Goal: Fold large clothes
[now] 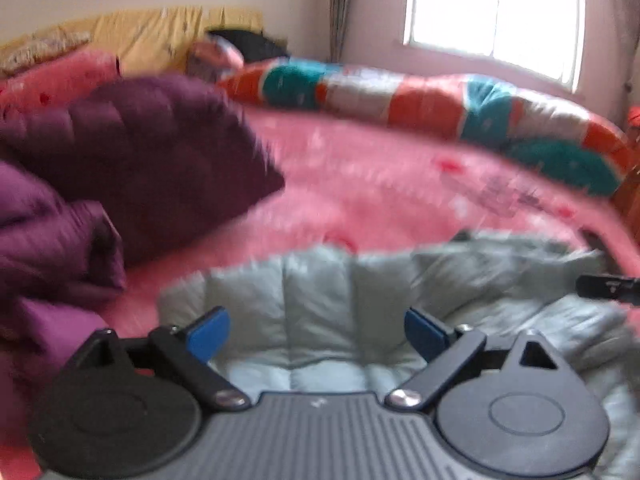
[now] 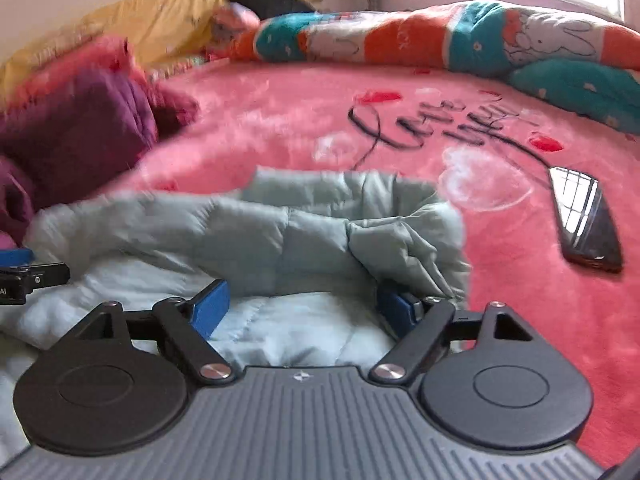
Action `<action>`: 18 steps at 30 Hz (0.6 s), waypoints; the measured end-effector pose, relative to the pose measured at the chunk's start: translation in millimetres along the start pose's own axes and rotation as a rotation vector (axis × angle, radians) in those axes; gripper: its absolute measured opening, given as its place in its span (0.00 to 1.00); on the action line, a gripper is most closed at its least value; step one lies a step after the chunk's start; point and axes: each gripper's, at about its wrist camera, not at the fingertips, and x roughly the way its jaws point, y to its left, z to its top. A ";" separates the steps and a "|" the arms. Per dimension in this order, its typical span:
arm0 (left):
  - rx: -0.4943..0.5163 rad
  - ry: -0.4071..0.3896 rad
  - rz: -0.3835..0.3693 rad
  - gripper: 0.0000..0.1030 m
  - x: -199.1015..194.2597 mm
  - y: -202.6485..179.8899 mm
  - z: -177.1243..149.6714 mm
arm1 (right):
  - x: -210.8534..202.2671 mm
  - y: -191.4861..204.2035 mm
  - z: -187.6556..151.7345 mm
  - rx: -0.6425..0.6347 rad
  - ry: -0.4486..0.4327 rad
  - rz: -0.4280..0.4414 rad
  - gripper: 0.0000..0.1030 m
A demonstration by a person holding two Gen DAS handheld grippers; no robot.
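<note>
Both grippers stand wide open over the pale grey puffer jacket (image 1: pixel 320 300) on the bed (image 2: pixel 280 120): left gripper (image 1: pixel 316 334) and right gripper (image 2: pixel 302 308) hold nothing.

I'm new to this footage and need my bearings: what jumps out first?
A pale grey-green puffer jacket lies bunched on the pink blanket, right ahead of both open grippers, left and right. A purple padded garment is heaped to the left, and a dark phone lies on the blanket to the right.
</note>
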 end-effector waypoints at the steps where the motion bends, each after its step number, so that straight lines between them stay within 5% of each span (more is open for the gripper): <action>1: -0.001 -0.016 -0.005 0.92 -15.3 0.0 3.0 | -16.4 -3.8 3.0 0.045 -0.029 0.025 1.00; 8: -0.001 -0.076 -0.049 0.94 -130.6 14.2 -17.8 | -135.5 -11.8 -4.8 0.159 -0.136 0.133 1.00; 18: -0.024 0.084 -0.086 0.94 -222.2 47.3 -103.7 | -239.5 -28.9 -84.4 0.205 0.007 0.060 1.00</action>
